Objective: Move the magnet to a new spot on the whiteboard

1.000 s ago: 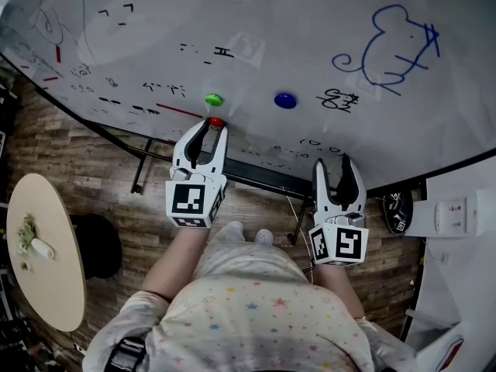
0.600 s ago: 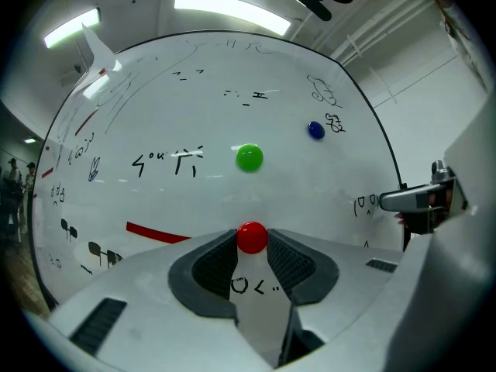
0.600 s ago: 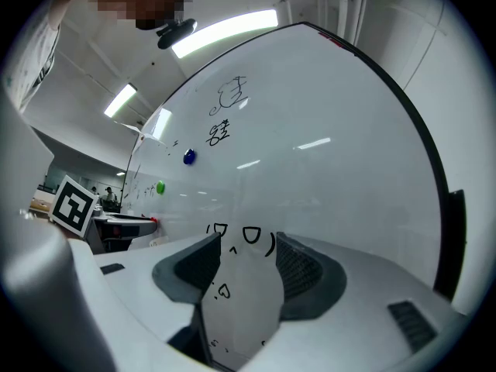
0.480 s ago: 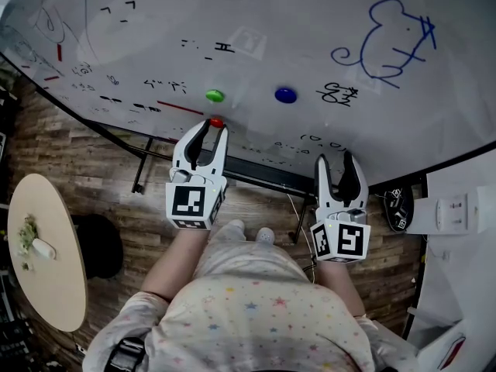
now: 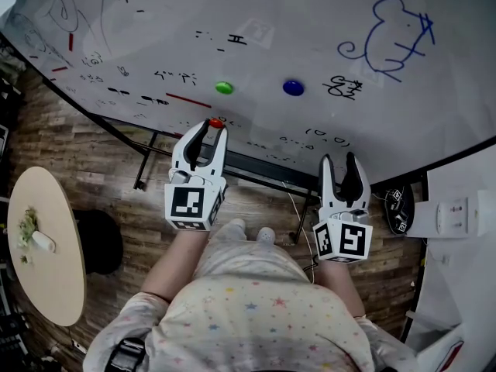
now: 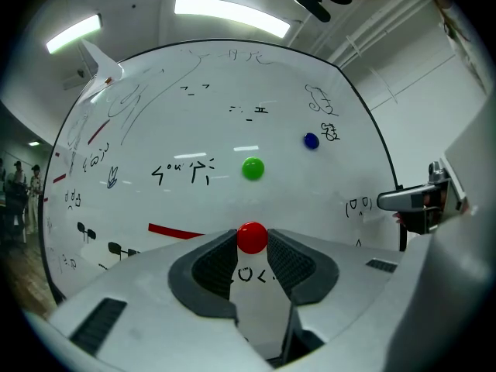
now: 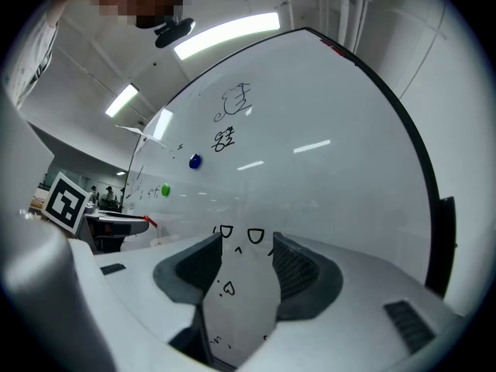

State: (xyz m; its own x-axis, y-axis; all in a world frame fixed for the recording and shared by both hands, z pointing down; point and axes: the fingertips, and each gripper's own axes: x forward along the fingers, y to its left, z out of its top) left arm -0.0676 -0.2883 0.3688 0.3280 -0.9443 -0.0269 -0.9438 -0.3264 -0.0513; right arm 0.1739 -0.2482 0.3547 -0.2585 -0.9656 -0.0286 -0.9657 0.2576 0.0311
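Observation:
A small red magnet sits pinched between the tips of my left gripper, low on the whiteboard. In the left gripper view the red magnet fills the gap of the left gripper, with both pads against it. Whether it touches the board I cannot tell. My right gripper hovers at the board's lower edge to the right. In its own view the right gripper is open with nothing between its fingers.
A green magnet and a blue magnet stick to the board above the left gripper. Marker scribbles and a blue drawing cover the board. A round beige table stands at the left, and the board's black stand is below.
The left gripper, still holding the red magnet, now sits farther below and left of the green magnet. The right gripper has barely moved.

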